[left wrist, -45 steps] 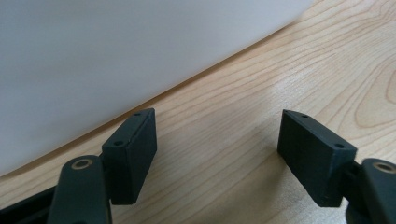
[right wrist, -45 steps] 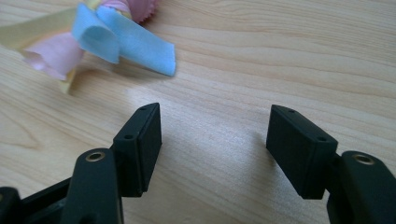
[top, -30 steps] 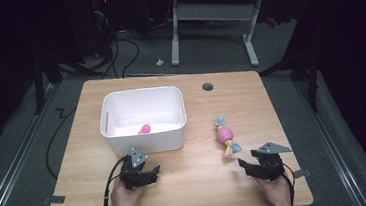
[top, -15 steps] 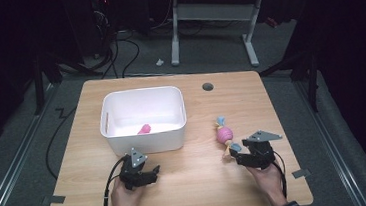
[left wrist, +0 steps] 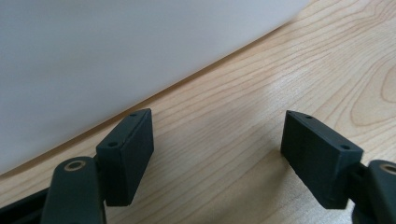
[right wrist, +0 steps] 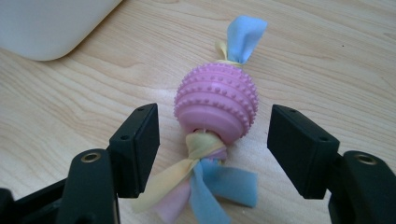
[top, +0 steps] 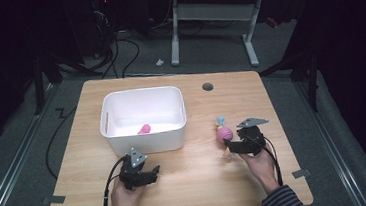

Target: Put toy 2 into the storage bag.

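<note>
A pink studded ball toy [right wrist: 217, 103] with blue, yellow and pink cloth strips lies on the wooden table [top: 193, 182], right of the white bin [top: 144, 136]. My right gripper [right wrist: 212, 140] is open, its jaws on either side of the toy's near end, over the knotted strips. In the high view the toy [top: 223, 133] lies just left of the right gripper [top: 236, 146]. My left gripper [top: 152, 173] rests open on the table in front of the bin, nothing between its jaws [left wrist: 217, 154]. A pink object [top: 144, 129] lies inside the bin.
The bin's white wall [left wrist: 116, 51] stands close ahead of the left gripper. A round grommet hole [top: 207, 87] sits near the table's far edge. Beyond the table stand a desk frame [top: 213, 15] and floor cables [top: 126, 47]. Tape marks sit near the table's front corners.
My right gripper has moved forward and left to the ball toy, so its open jaws now straddle the toy's near end. The left gripper has stayed put.
</note>
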{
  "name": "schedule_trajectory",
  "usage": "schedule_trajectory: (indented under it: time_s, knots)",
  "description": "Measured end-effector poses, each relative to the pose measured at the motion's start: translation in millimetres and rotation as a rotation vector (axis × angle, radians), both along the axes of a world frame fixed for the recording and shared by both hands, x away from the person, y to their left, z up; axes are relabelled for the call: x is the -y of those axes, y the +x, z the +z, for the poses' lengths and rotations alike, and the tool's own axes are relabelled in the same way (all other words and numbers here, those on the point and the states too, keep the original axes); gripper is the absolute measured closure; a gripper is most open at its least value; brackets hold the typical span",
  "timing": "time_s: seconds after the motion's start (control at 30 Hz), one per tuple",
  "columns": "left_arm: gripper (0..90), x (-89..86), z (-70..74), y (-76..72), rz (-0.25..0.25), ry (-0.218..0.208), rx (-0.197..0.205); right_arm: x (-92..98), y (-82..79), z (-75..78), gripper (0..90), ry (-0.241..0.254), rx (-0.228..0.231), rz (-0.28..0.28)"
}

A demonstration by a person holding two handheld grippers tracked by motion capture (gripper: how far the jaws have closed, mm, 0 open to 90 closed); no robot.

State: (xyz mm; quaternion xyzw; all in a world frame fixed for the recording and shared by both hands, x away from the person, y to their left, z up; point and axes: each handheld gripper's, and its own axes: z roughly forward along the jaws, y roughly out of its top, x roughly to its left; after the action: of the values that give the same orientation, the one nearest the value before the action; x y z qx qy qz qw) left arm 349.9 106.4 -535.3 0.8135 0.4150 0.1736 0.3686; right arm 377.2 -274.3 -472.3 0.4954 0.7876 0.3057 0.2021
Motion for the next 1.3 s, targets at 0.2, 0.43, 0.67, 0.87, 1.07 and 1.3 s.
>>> schedule_trajectory:
  time_s: [0.2, 0.43, 0.67, 0.87, 1.07, 1.3]
  knots:
    - [26.9, -0.8, 0.1, 0.2, 0.001, -0.007, -0.002, -5.8, 13.4, -7.7, 33.5, 0.001, -0.031, -0.019]
    - [27.6, 0.4, 0.0, -0.4, 0.006, 0.006, 0.005, -9.5, 19.7, -15.4, 32.4, -0.03, -0.048, -0.039]
    - [27.7, 0.3, 0.0, -0.3, 0.006, 0.005, 0.004, -12.7, 24.7, -21.3, 32.7, -0.033, -0.079, -0.032]
    - [27.4, 0.4, -0.1, -0.4, 0.006, 0.005, 0.004, -12.0, 25.8, -21.6, 35.2, -0.034, -0.08, -0.039]
    - [27.3, 0.5, 0.0, -0.4, 0.006, 0.006, 0.004, -11.6, 25.5, -21.2, 36.0, -0.035, -0.081, -0.033]
    - [27.1, 0.4, 0.0, -0.4, 0.005, 0.006, 0.004, -10.2, 24.9, -20.2, 36.5, -0.028, -0.092, -0.031]
